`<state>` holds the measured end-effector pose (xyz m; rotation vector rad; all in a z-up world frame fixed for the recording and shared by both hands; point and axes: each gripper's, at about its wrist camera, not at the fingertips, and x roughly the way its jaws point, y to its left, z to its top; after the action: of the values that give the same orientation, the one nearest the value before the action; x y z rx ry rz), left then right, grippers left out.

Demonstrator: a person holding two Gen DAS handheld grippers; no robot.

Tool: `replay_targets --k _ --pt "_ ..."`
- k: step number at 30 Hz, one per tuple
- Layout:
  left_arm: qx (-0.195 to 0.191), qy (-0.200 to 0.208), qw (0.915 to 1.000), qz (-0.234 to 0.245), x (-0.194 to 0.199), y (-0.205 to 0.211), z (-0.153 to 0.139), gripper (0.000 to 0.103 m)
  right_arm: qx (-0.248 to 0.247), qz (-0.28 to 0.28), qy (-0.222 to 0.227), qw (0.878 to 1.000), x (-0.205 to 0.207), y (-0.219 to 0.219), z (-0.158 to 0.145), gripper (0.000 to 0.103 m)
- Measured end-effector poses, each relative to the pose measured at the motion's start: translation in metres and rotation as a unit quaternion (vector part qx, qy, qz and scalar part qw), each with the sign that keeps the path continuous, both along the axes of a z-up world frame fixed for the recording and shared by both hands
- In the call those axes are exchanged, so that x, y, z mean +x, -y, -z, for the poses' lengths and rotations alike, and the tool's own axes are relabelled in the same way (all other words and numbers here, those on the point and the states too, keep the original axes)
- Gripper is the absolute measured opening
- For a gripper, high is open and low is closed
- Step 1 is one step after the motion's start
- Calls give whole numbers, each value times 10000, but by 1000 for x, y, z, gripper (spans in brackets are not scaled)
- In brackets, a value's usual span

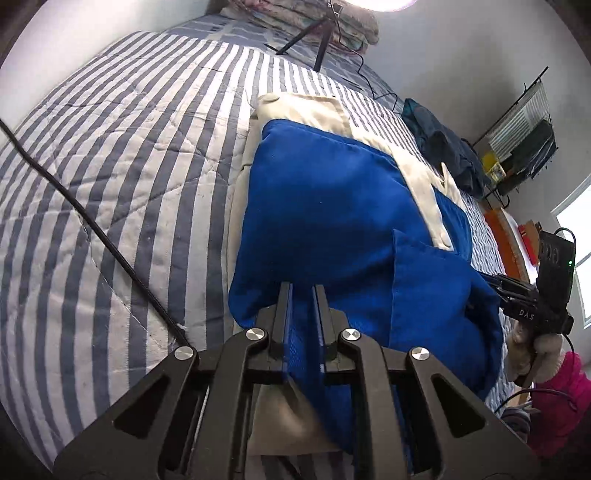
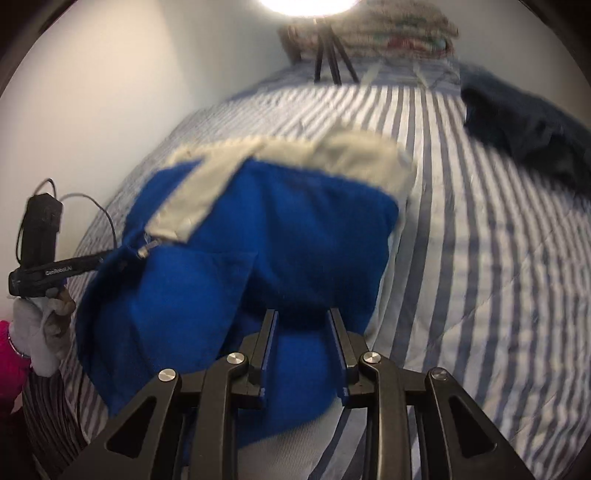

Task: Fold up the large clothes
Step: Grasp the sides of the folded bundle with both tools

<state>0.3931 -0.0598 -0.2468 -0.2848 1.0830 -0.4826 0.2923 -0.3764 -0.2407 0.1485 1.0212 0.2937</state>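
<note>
A large blue garment (image 1: 325,206) with cream lining and trim (image 1: 314,109) lies partly folded on the striped bed. My left gripper (image 1: 302,290) is shut on a fold of the blue cloth at its near edge. My right gripper (image 2: 303,314) holds the garment's (image 2: 258,229) other near corner, with blue cloth bunched between its fingers. Each gripper shows in the other's view: the right gripper (image 1: 517,295) at the right edge, the left gripper (image 2: 70,267) at the left edge, both at the cloth's edge. The right wrist view is motion-blurred.
The blue-and-white striped quilt (image 1: 110,166) covers the bed. A dark garment (image 1: 443,147) lies at the far side; it also shows in the right wrist view (image 2: 528,133). A tripod (image 1: 314,40) and stacked bedding (image 1: 325,18) stand at the head. A black cable (image 1: 92,221) crosses the quilt.
</note>
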Motion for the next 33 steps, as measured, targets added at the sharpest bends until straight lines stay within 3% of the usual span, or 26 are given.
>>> replay_targets --k 2,3,4,5,6,7,9,14,18,25,29,33 --pt "-245 -46 9997 -4 6 -1 -7 13 -27 -35 -49 10000 2 1 -6 27" --pt "-342 -46 9994 -68 9 -7 -12 21 105 -8 -57 9999 2 5 -12 30" --pt "-410 -48 9991 -97 12 -13 -17 40 330 27 2 9995 1 11 -18 32" --pt "-605 -35 9981 -137 15 -20 -21 49 558 99 123 9983 -2 19 -24 40" --pt "-808 -18 9965 -206 19 -28 -24 60 682 197 248 9972 -6 25 -29 54" --pt "-966 -39 9948 -308 25 -35 -26 65 786 329 389 9956 -9 31 -33 61" --pt "-1239 -265 9913 -366 39 -41 -23 66 1117 554 532 9908 -13 48 -36 73" --pt "-1918 -1092 9744 -418 72 -56 3 66 2019 725 -33 9767 -4 73 -10 77" --pt "-2135 -1373 9662 -461 84 -66 20 66 2226 701 -375 9717 1 77 14 77" --pt "-2004 -1438 9691 -96 96 -56 36 66 2693 548 -570 9598 12 74 35 76" --pt "-1881 -1471 9711 10 104 -41 36 54 3062 419 -672 9487 23 69 41 64" --pt "-1946 -1511 9691 85 111 -26 39 51 3232 342 -611 9438 31 63 45 64"
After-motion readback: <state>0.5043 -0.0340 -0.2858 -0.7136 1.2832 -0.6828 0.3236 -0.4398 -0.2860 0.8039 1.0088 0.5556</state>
